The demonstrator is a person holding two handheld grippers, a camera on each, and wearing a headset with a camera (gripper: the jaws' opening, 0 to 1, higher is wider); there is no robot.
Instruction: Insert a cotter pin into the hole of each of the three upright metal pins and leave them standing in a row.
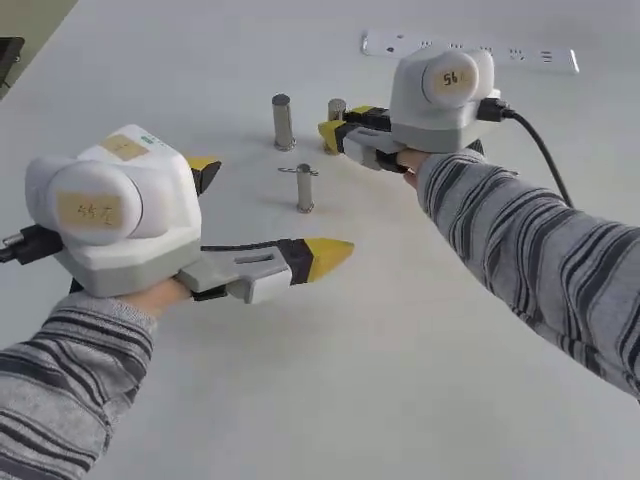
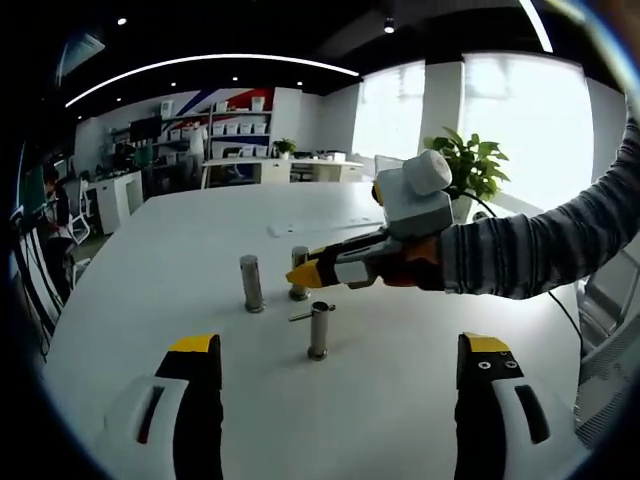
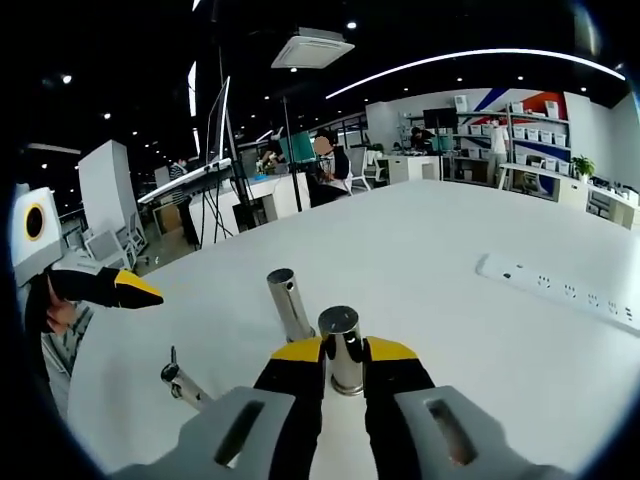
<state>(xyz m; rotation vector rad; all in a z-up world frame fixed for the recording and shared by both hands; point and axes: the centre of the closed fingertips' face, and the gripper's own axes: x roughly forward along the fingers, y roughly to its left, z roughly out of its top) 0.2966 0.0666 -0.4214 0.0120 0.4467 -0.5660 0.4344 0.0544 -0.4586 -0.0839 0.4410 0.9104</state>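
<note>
— White tabletop (image 1: 420, 380) under both hands, open-plan office behind it. What has your right tool got?

— My right tool (image 3: 345, 352) is clamped on the first metal pin (image 3: 340, 325). That pin stands upright between the two yellow tips, and its flat top rises a little above them.

— And the other two?

— The second metal pin (image 3: 290, 300) stands just beside my right tool's left tip, a little further out. It is upright too and does not touch the tip. The third metal pin (image 2: 319, 335) is well apart from my right tool, off to its left. It sits straight ahead of my left tool, about midway between the jaws and a short way beyond them.

— Is anything through that one?

— Yes. A cotter pin (image 2: 310, 313) passes through it near the top and sticks out sideways, with its longer end pointing away from my right tool.

— What about your left tool?

— My left tool (image 1: 268, 210) hangs above the tabletop with its jaws wide apart and grips nothing. From its own view, my right tool comes in from the right, with its tips at the first metal pin.

— Anything past the pins?

— A white power strip (image 1: 470, 50) lies flat on the tabletop beyond my right tool, well clear of all three pins.
</note>
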